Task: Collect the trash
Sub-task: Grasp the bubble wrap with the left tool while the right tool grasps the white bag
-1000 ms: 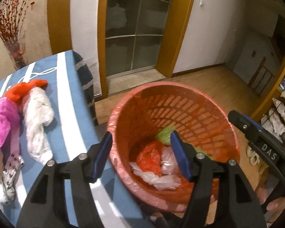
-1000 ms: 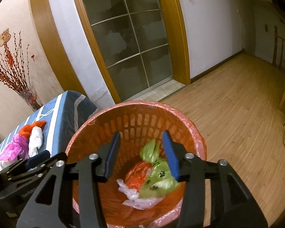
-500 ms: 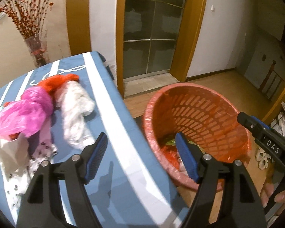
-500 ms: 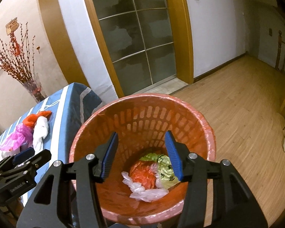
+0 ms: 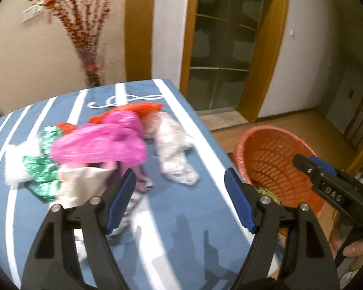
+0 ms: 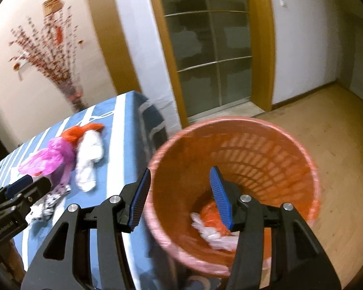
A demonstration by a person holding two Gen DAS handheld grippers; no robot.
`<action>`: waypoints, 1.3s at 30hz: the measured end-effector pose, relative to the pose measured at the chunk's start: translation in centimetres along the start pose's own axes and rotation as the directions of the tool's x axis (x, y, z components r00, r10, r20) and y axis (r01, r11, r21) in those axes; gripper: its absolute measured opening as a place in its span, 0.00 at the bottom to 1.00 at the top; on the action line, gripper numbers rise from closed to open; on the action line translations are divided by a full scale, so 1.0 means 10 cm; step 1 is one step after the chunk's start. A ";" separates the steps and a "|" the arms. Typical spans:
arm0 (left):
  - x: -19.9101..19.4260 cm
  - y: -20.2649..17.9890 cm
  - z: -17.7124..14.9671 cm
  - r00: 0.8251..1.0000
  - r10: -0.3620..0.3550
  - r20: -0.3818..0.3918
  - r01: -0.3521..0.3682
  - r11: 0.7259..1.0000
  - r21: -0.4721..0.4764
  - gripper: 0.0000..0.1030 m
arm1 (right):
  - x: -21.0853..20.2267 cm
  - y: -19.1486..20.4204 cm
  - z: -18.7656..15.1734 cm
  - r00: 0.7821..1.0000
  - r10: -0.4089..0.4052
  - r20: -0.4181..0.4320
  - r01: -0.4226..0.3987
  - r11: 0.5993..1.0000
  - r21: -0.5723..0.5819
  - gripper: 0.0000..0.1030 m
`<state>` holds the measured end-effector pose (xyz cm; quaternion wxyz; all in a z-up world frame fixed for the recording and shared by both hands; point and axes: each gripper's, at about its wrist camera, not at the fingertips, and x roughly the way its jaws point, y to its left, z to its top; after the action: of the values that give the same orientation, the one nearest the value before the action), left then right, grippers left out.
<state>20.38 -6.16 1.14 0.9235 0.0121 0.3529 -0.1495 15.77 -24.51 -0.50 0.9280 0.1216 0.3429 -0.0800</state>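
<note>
A heap of plastic bags lies on the blue striped table (image 5: 181,236): a pink bag (image 5: 101,145), a white bag (image 5: 174,154), an orange bag (image 5: 138,108), a green-and-white bag (image 5: 41,166) and a beige paper scrap (image 5: 82,186). My left gripper (image 5: 179,172) hangs open and empty just short of the heap. The orange basket (image 6: 254,149) stands on the floor beside the table, with white plastic (image 6: 213,234) and an orange bag (image 6: 205,210) inside. My right gripper (image 6: 179,170) is open and empty above the basket's near rim.
A vase of red branches (image 5: 89,48) stands by the wall behind the table. A glass door in a wooden frame (image 6: 213,55) is beyond the basket. Wooden floor (image 6: 326,125) stretches to the right. A hand (image 5: 355,249) holds the right gripper's handle.
Both views have swung left, away from the basket. The left gripper has moved from above the basket to over the table, and its jaws stand wider. The right gripper shifted toward the basket's left rim.
</note>
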 end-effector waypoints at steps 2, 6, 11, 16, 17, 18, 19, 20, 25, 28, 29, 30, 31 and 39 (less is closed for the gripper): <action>-0.09 0.16 0.00 1.000 0.018 0.013 -0.017 1.000 -0.023 0.72 | 0.05 0.16 0.01 1.000 0.025 -0.010 -0.025 0.999 -0.026 0.49; -0.26 0.49 0.00 0.997 0.060 0.038 -0.058 0.997 -0.060 0.72 | 0.20 0.49 0.03 0.997 0.067 -0.036 -0.069 0.994 -0.080 0.49; -0.41 0.98 -0.01 0.988 0.144 0.049 -0.137 0.983 -0.123 0.73 | 0.44 0.80 0.06 0.991 0.108 -0.079 -0.116 0.989 -0.097 0.49; -0.40 1.42 -0.04 0.979 0.202 0.029 -0.192 0.960 -0.202 0.74 | 0.71 1.04 0.09 0.984 0.129 -0.119 -0.142 0.984 -0.106 0.49; -0.40 1.48 -0.06 0.978 0.207 0.026 -0.197 0.957 -0.214 0.74 | 0.74 1.07 0.10 0.983 0.131 -0.127 -0.145 0.984 -0.106 0.49; -0.39 1.54 -0.07 0.977 0.211 0.023 -0.201 0.954 -0.224 0.73 | 0.77 1.09 0.10 0.982 0.133 -0.133 -0.147 0.983 -0.106 0.49; -0.37 1.61 -0.08 0.976 0.216 0.020 -0.206 0.950 -0.234 0.74 | 0.82 1.13 0.11 0.981 0.134 -0.141 -0.150 0.983 -0.103 0.49; -0.36 1.66 -0.08 0.975 0.221 0.018 -0.210 0.948 -0.239 0.74 | 0.88 1.16 0.12 0.979 0.137 -0.149 -0.152 0.983 -0.099 0.49; -0.31 1.83 -0.13 0.972 0.235 0.001 -0.227 0.941 -0.253 0.74 | 1.10 1.31 0.15 0.975 0.126 -0.182 -0.146 0.984 -0.100 0.49; -0.27 1.92 -0.17 0.970 0.242 -0.011 -0.237 0.936 -0.261 0.73 | 1.17 1.34 0.15 0.972 0.118 -0.202 -0.140 0.985 -0.100 0.49; -0.25 1.95 -0.18 0.970 0.244 -0.015 -0.240 0.935 -0.263 0.73 | 1.20 1.35 0.15 0.971 0.115 -0.209 -0.139 0.985 -0.101 0.48; -0.24 1.98 -0.18 0.969 0.247 -0.019 -0.243 0.933 -0.264 0.73 | 1.22 1.36 0.14 0.970 0.111 -0.214 -0.136 0.985 -0.107 0.45; -0.22 2.00 -0.19 0.968 0.250 -0.024 -0.248 0.932 -0.265 0.73 | 1.23 1.37 0.13 0.970 0.105 -0.220 -0.133 0.985 -0.114 0.42; -0.11 2.14 -0.22 0.965 0.257 -0.048 -0.260 0.923 -0.282 0.73 | 1.15 1.35 0.09 0.973 0.100 -0.210 -0.133 0.980 -0.150 0.07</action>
<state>24.32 14.86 -1.59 0.9253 -0.0745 0.3710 0.0261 28.10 -12.53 -5.12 0.8984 0.0729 0.4329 0.0156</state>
